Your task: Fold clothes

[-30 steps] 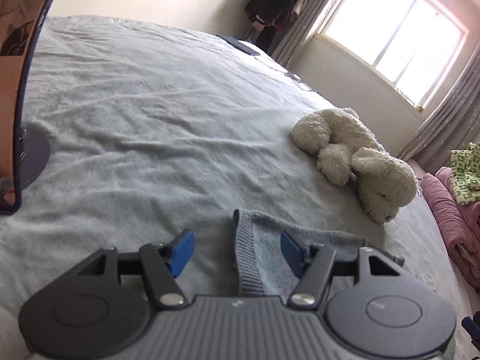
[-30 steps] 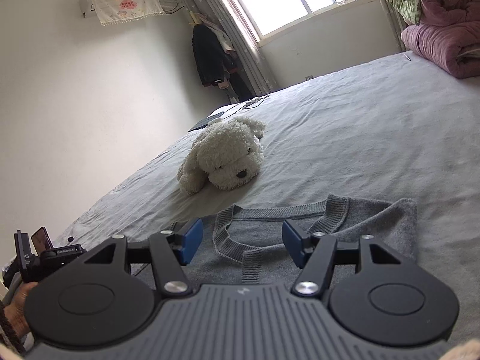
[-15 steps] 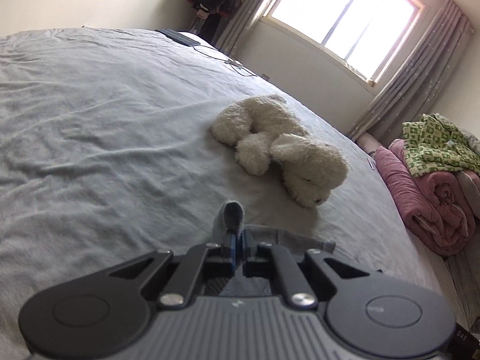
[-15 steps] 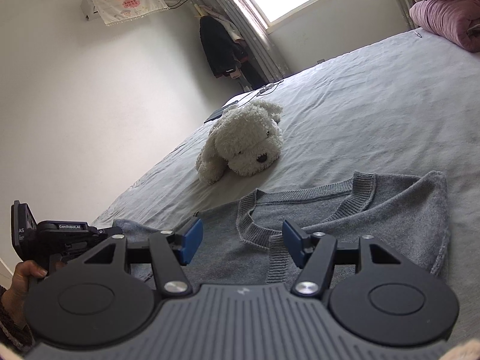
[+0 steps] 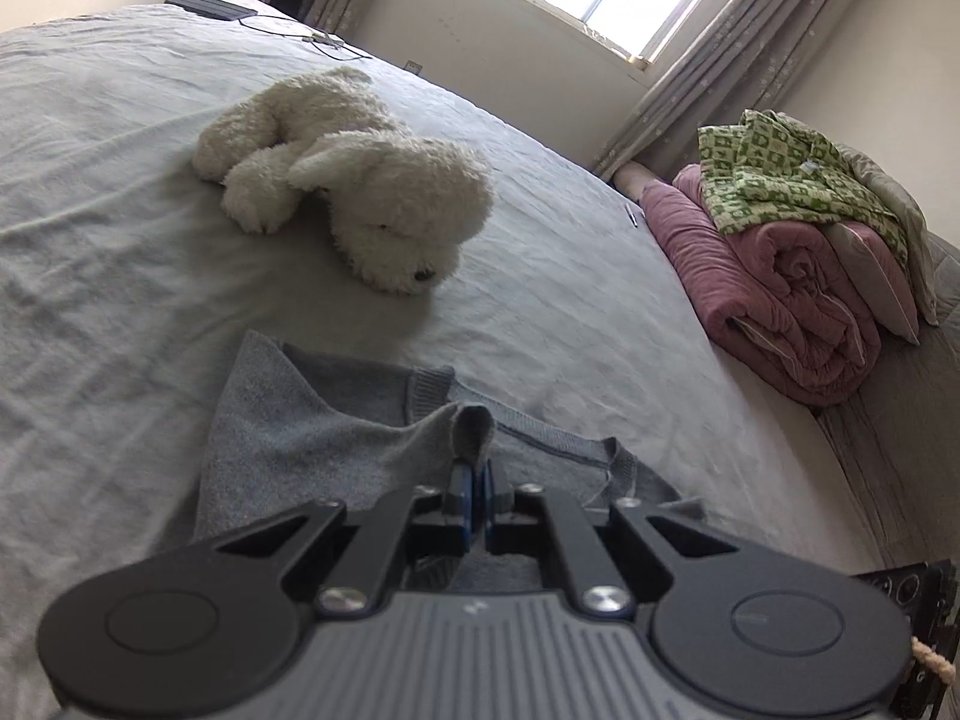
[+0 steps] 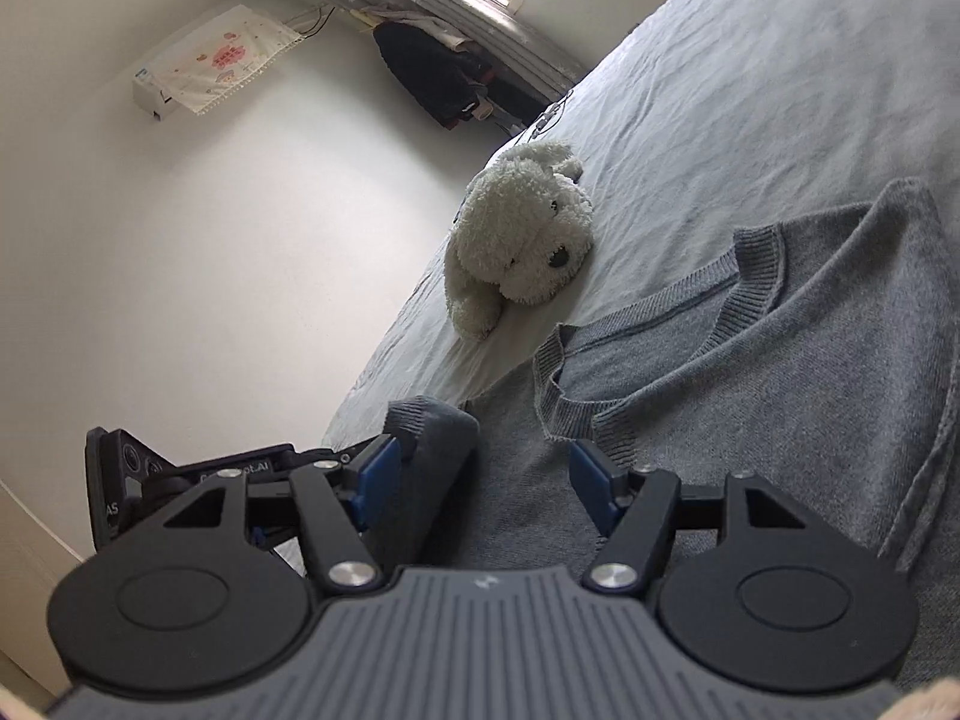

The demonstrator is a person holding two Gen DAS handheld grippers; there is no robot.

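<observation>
One grey sweater [image 5: 312,438] on the bed [image 5: 108,228]: left gripper [image 5: 478,495] pinches its fold; right gripper [image 6: 480,474], jaws opening, holds nothing; one plush dog [image 5: 360,192] far.

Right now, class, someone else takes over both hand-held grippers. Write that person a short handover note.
Left hand-held gripper: shut on a fold of the grey sweater, lifted over its body.
Right hand-held gripper: jaws opening, nothing pinched; it hovers over the sweater below the neckline.
The sweater lies flat on the bed, neckline toward the plush dog.
Done: left side gripped and lifted.
Left: lay this fold across, fold the other side, then fold in half.
</observation>
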